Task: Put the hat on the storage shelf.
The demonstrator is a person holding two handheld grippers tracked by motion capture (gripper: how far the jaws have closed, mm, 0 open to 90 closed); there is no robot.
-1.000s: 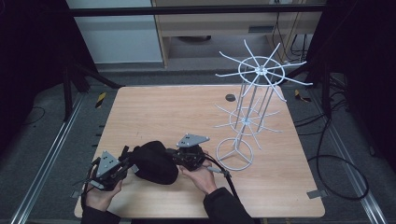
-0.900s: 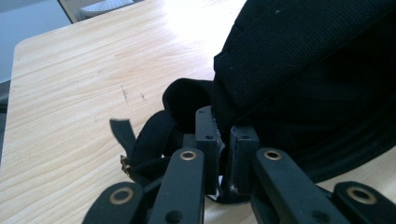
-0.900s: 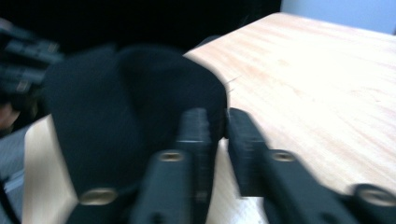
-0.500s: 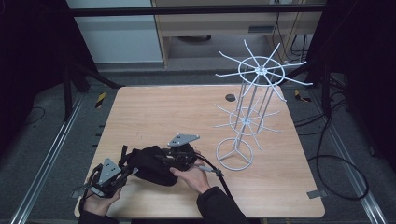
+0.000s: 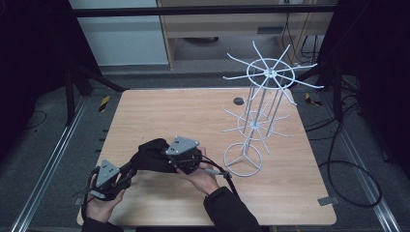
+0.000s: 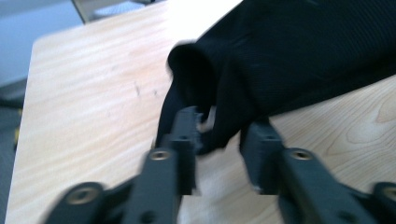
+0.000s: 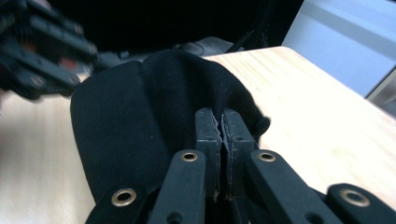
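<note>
Black cloth [image 7: 140, 116] pinched in right gripper [image 7: 222, 133].

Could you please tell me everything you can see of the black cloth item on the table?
The black cloth item looks like soft, finely ribbed knit, bunched and folded near the front of the wooden table. The right gripper is shut on a fold of it. The left gripper, jaws just opened, has a hanging edge between them. What garment it is, I cannot tell.
</note>
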